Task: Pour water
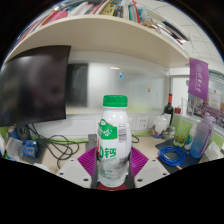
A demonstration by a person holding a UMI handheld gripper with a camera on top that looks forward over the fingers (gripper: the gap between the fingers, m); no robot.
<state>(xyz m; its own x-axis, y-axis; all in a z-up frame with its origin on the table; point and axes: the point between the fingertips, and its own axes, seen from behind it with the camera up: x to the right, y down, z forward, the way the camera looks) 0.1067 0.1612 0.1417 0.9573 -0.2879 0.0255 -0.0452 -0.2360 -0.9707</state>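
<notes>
In the gripper view, the gripper (112, 170) holds a white plastic bottle with a green cap and green label (113, 140) upright between its fingers, both pink pads (88, 160) pressing its sides, above the white desk (150, 150).

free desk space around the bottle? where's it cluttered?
Bare strip between the bottle, held in the gripper, and the wine bottle at the wall. Crowded on one side by cables under the monitor, on the other by the blue items.
</notes>
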